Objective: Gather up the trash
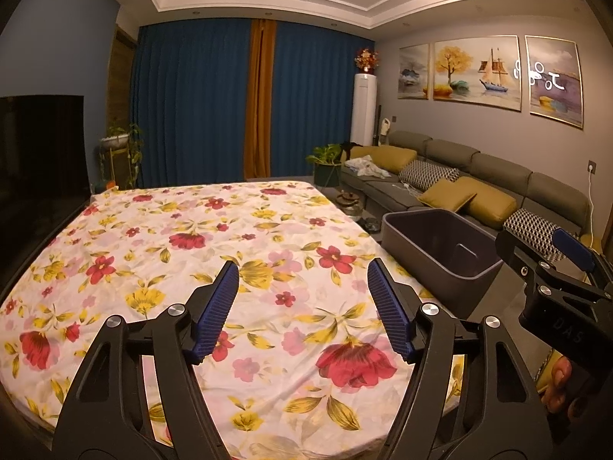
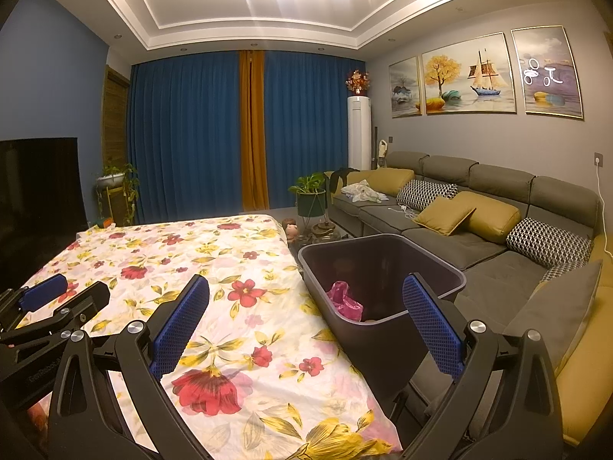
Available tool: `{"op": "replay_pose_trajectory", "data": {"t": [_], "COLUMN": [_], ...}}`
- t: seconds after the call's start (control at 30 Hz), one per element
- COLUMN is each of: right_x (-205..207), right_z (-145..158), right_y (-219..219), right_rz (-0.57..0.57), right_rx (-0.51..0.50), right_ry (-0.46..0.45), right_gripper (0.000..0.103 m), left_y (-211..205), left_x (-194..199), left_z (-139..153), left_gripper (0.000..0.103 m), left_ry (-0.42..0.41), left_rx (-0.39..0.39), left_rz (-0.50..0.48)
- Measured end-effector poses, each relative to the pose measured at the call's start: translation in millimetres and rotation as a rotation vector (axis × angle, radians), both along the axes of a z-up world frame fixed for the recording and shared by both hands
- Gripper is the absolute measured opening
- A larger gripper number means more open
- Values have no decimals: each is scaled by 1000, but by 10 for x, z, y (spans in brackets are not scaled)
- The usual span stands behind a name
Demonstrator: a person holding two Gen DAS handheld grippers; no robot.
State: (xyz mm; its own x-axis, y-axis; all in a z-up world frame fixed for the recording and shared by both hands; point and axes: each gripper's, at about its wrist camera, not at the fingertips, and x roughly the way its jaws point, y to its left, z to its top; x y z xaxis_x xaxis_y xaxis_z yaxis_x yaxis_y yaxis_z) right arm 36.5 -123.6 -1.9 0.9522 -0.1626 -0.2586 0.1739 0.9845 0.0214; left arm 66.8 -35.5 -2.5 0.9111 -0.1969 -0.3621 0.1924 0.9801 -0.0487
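- The floral-clothed table (image 1: 230, 253) shows no trash on the cloth in either wrist view.
- The dark plastic bin (image 2: 383, 329) stands just beside the table's sofa-side edge; inside it lies a crumpled pink wrapper (image 2: 345, 299), with something small and pale near it that is too dim to name.
- The left gripper (image 1: 302, 283) hangs over the table with its blue pads spread wide and nothing between them.
- The right gripper (image 2: 306, 306) is likewise spread and empty, poised above the table edge and the bin.
- Judged from this, the collecting looks finished or nearly so: a drop into the bin seems just completed.
- The next move calls for scanning the table for any remaining scrap, otherwise pulling both grippers back.
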Motion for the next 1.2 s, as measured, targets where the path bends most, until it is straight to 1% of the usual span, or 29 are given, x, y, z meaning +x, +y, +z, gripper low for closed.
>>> {"op": "replay_pose_trajectory", "data": {"t": [1.2], "right_x": [-10], "right_z": [-39], "right_y": [-9], "right_rz": [-2], "right_rx": [6], "right_ry": [2], "right_gripper": [97], "left_y": [-40], "left_x": [-15], "left_z": [-42], "left_gripper": [68], "left_ry": [2], "left_rx": [-3], "left_rz": [-10]}}
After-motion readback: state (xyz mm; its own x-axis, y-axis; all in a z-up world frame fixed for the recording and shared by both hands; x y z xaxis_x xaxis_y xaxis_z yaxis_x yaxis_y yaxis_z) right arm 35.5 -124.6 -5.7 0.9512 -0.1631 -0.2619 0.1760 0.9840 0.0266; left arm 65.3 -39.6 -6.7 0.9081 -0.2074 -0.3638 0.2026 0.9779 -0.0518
